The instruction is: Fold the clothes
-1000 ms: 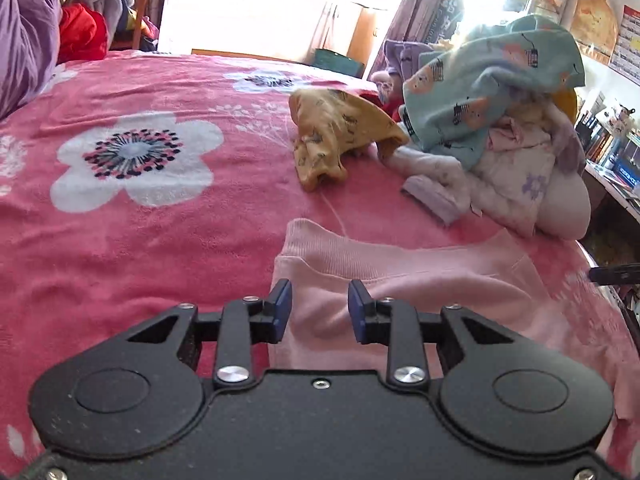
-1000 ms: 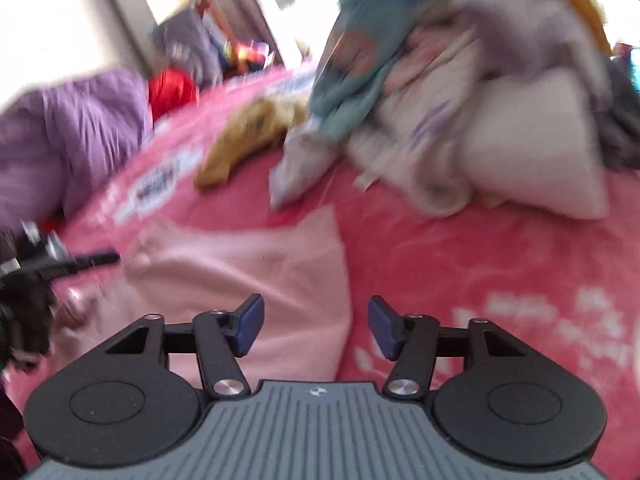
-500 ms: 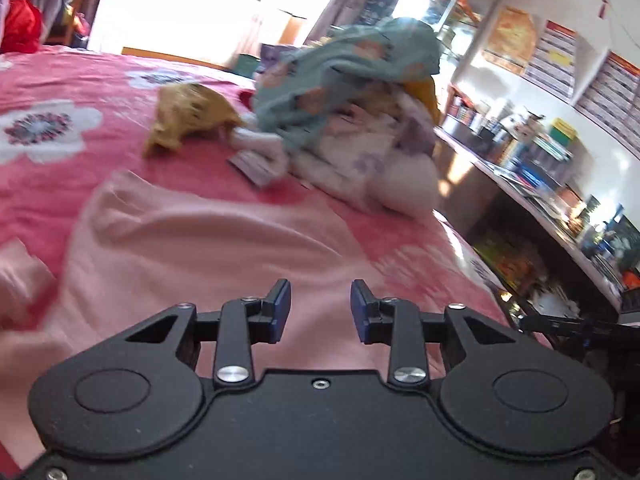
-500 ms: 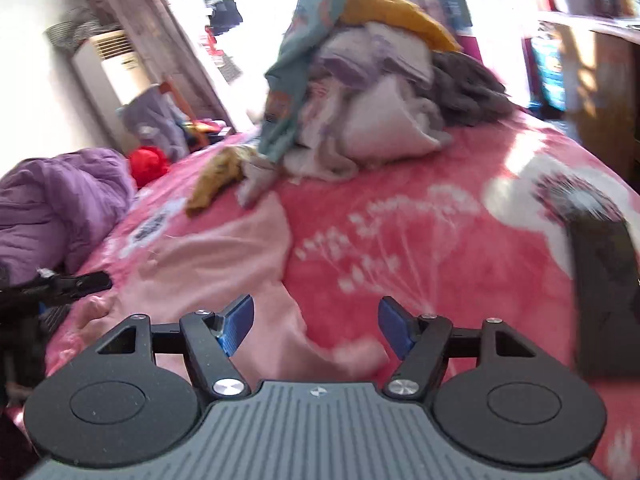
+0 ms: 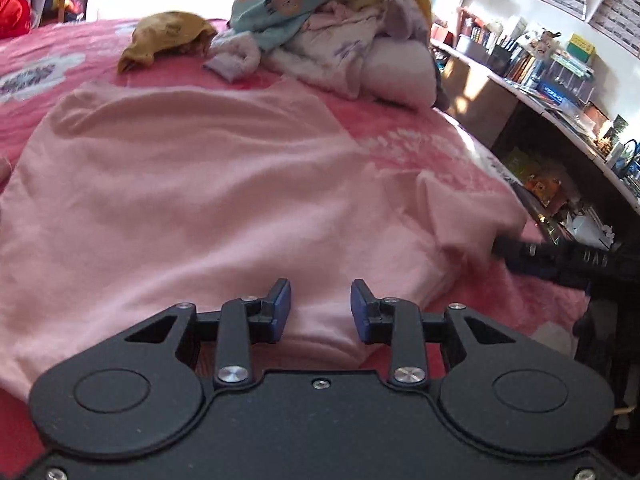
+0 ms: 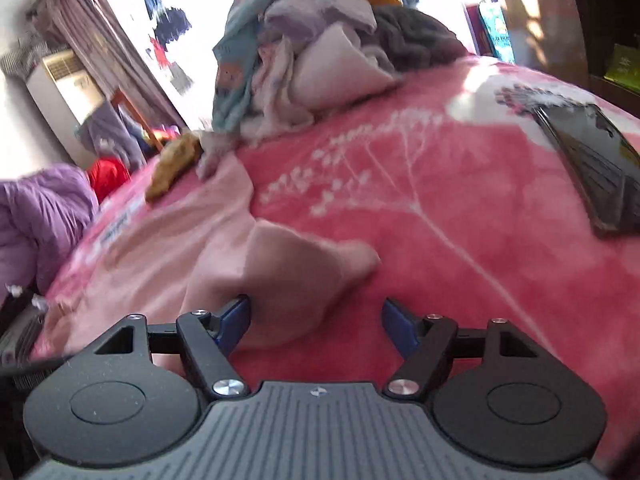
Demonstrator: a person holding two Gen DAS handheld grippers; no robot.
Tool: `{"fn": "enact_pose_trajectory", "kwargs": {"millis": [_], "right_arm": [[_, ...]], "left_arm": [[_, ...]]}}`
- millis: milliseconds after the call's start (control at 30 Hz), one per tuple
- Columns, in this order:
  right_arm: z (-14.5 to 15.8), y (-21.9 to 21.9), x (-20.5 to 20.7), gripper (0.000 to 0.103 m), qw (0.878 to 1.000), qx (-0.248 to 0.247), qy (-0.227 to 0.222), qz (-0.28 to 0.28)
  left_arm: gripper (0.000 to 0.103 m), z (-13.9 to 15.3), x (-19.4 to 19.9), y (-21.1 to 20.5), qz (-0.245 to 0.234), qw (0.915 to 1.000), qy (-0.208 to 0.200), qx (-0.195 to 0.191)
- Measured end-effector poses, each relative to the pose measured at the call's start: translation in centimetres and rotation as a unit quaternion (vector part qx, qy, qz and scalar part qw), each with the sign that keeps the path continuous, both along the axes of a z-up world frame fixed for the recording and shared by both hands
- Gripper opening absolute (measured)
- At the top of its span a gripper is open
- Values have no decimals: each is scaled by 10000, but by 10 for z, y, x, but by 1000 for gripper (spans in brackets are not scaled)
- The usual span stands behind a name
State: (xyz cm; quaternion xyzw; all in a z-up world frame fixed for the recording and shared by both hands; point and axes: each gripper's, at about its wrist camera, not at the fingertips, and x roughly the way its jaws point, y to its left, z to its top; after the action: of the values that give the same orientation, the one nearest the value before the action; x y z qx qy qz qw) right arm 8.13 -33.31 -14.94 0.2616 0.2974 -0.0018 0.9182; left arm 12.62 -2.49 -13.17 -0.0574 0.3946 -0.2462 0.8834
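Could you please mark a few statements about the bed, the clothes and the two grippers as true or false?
1. A pink top lies spread out on the red flowered blanket. True.
2. The left gripper has its jaws clamped on a yellow garment. False: its jaws stand apart over the pink top's near edge, and the yellow garment lies far off by the pile of clothes.
3. A sleeve of the pink top sits between the right gripper's jaws, which are closing. True.
4. A dark flat phone-like thing lies on the blanket. True.
5. The pile of clothes is neatly folded. False: it is a jumbled heap.
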Motion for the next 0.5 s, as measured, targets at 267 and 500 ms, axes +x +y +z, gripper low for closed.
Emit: {"fn": "enact_pose_trajectory", "kwargs": {"millis": [267,500], "right_arm": [[36,11,66,13,9988,243,-210,362],[66,5,65,14,9998,-48,3,178]], "left_arm": [[31,-7,8,11,-102,9995,188,-246],[31,-6,10,14,-94,9987,312,-384]]}}
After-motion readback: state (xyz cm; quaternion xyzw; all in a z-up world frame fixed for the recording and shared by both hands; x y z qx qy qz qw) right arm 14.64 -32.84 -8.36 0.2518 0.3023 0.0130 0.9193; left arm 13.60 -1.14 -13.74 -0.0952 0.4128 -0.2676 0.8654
